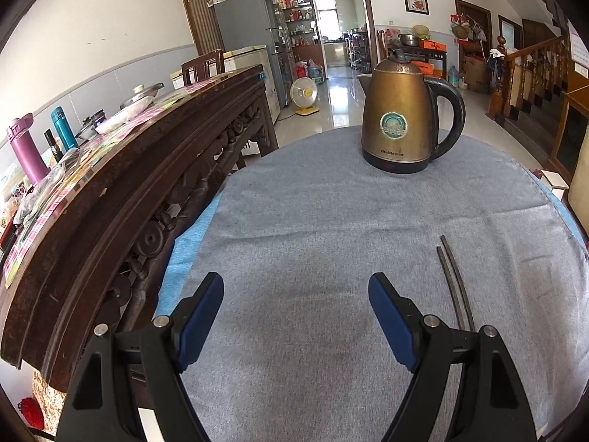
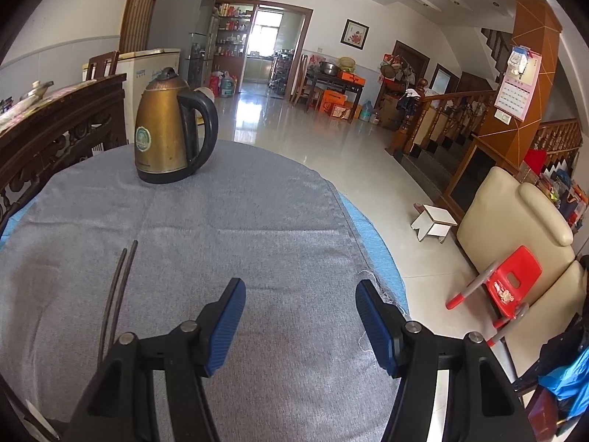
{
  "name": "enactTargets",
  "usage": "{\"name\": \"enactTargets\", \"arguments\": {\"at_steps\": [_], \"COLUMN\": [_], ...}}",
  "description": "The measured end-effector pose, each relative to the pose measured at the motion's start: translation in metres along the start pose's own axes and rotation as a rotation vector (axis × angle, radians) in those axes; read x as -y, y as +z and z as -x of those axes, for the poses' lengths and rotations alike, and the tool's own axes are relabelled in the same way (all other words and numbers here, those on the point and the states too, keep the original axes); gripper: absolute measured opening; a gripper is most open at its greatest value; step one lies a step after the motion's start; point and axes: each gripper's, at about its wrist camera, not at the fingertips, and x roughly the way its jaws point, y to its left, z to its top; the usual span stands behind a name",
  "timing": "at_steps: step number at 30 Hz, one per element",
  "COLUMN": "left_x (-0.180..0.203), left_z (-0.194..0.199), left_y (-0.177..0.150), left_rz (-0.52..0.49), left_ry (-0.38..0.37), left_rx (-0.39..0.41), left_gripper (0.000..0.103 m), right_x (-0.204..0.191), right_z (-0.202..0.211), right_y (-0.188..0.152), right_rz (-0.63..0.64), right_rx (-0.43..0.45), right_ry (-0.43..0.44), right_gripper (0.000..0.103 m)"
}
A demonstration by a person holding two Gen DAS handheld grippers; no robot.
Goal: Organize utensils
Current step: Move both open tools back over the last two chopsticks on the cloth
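Observation:
A pair of dark chopsticks (image 1: 454, 283) lies side by side on the grey cloth (image 1: 313, 221), just right of my left gripper (image 1: 296, 285). The left gripper is open and empty above the cloth. In the right wrist view the same chopsticks (image 2: 117, 287) lie left of my right gripper (image 2: 300, 291), which is open and empty near the cloth's right edge. The near ends of the chopsticks are hidden behind the gripper bodies.
A brass-coloured electric kettle (image 1: 401, 118) with a black handle stands at the far side of the table; it also shows in the right wrist view (image 2: 165, 132). A dark carved wooden sideboard (image 1: 129, 169) with bottles borders the left. A red child's chair (image 2: 508, 283) and cream sofa (image 2: 515, 221) stand right.

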Motion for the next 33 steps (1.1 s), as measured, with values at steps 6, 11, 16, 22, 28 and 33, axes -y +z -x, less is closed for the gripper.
{"name": "enactTargets", "arguments": {"at_steps": [6, 11, 16, 22, 28, 33], "left_x": [0.003, 0.007, 0.013, 0.024, 0.038, 0.055], "left_z": [-0.011, -0.02, -0.029, -0.039, -0.048, -0.057], "left_y": [0.004, 0.005, 0.008, 0.012, 0.017, 0.022], "left_rz": [0.0, -0.009, -0.018, -0.039, -0.066, -0.108], "left_ry": [-0.006, -0.014, -0.023, -0.041, -0.062, -0.078], "left_rx": [-0.01, -0.018, -0.024, -0.028, -0.03, -0.028], "left_gripper": [0.081, 0.081, 0.081, 0.081, 0.081, 0.081], "right_x": [-0.007, -0.013, -0.02, -0.028, -0.036, -0.045], "right_z": [-0.007, -0.014, -0.022, -0.031, -0.041, -0.049], "right_y": [0.003, 0.007, 0.008, 0.01, 0.012, 0.014], "right_rz": [0.019, 0.033, 0.051, 0.072, 0.09, 0.112], "right_rx": [-0.006, -0.013, -0.021, -0.024, -0.033, -0.034], "right_ry": [-0.009, -0.015, -0.018, -0.025, -0.026, -0.024], "right_gripper": [0.066, 0.066, 0.066, 0.066, 0.066, 0.066]}}
